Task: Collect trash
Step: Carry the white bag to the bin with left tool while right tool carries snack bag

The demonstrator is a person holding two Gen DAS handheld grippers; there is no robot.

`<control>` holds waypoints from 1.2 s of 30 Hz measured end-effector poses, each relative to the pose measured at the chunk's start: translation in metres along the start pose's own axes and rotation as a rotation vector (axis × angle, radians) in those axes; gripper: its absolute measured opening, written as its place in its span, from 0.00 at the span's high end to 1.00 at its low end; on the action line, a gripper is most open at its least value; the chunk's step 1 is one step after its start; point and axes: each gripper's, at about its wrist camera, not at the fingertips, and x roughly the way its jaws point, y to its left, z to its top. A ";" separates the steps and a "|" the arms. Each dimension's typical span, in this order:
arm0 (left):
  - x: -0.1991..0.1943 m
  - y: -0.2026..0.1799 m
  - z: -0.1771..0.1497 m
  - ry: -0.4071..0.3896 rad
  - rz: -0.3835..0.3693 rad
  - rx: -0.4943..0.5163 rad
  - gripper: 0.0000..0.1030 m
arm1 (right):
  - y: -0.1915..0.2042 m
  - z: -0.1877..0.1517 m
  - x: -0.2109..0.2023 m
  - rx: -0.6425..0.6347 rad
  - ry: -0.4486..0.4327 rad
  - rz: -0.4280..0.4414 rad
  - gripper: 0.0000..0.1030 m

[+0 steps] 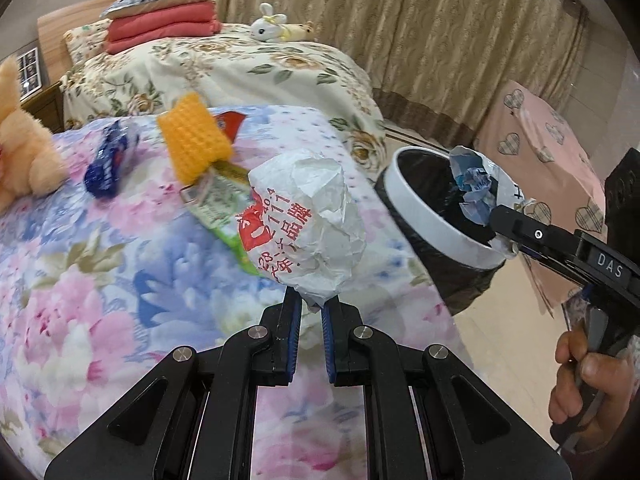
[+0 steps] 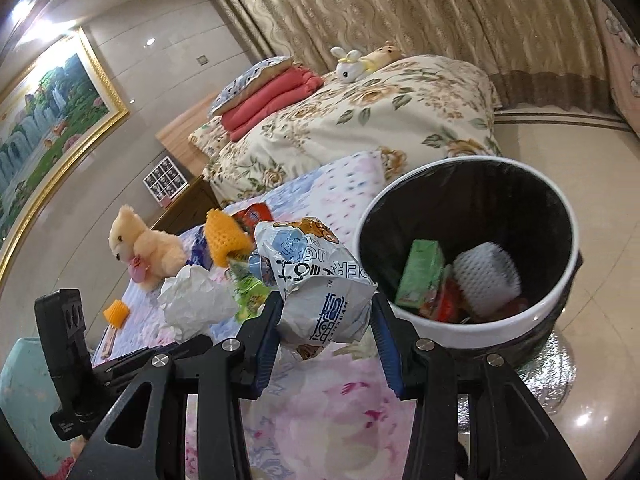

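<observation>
My left gripper [image 1: 312,304] is shut on a crumpled white paper wrapper with red print [image 1: 308,220], held up over the floral quilt [image 1: 100,280]. A person's hand holds my right gripper [image 1: 498,220] at the right, shut on a crumpled white-and-blue wrapper [image 1: 474,186] above the near rim of the bin [image 1: 436,220]. In the right wrist view that gripper [image 2: 326,304] clamps the white-and-blue wrapper [image 2: 320,292] just left of the black-lined bin [image 2: 460,328], which holds a green carton [image 2: 420,276] and a white foam net [image 2: 488,276]. The white paper [image 2: 196,300] shows to the left.
Still on the quilt are a yellow foam net [image 1: 192,140], a blue wrapper [image 1: 112,160], a green packet [image 1: 224,216], a red packet [image 1: 230,122] and a plush bear [image 2: 144,248]. A second bed [image 1: 240,68] stands behind, a pink-covered object [image 1: 552,148] beyond the bin.
</observation>
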 end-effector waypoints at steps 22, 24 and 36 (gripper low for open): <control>0.026 -0.066 0.027 0.015 -0.064 0.122 0.91 | -0.050 0.015 -0.015 0.080 -0.020 -0.056 0.57; 0.029 -0.069 0.029 0.019 -0.069 0.126 0.91 | -0.053 0.017 -0.016 0.081 -0.022 -0.062 0.57; 0.046 -0.095 0.047 0.030 -0.080 0.166 0.91 | -0.071 0.032 -0.015 0.086 -0.017 -0.079 0.57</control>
